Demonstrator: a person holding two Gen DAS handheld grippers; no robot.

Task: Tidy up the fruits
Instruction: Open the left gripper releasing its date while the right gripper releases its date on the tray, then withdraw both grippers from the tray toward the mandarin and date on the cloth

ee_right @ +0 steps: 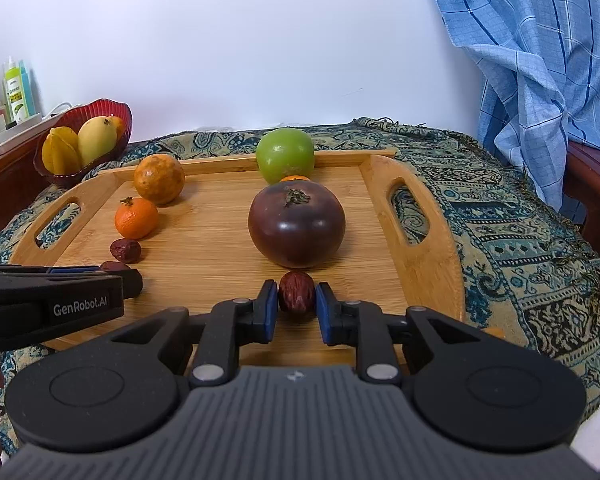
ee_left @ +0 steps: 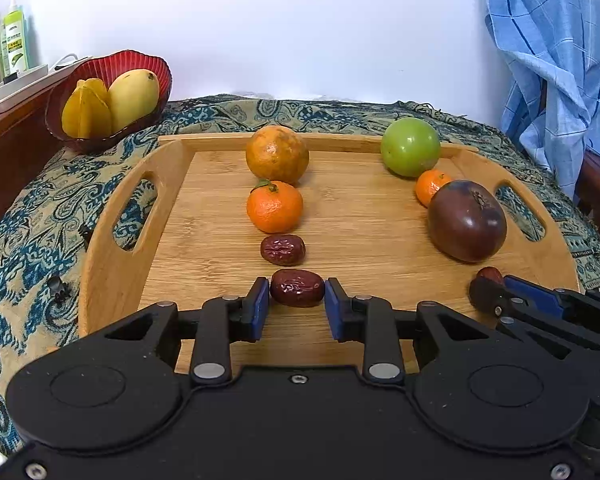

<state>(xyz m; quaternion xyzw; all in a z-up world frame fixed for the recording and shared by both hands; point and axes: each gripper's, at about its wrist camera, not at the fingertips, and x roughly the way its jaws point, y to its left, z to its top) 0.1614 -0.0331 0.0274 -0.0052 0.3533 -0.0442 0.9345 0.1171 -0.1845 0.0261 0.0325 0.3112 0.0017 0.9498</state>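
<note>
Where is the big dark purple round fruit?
In the right wrist view, the dark purple round fruit sits on the wooden tray, right of centre, between the green round fruit behind and a wrinkled red date in front.

Ahead of your left gripper the way is blocked: a date, a mandarin and an orange stand in line. Ahead of your right gripper, just past its date, a dark tomato stands close. Between the two rows you have a bare strip of tray. Left of the left gripper, bare board to the rim.
</note>
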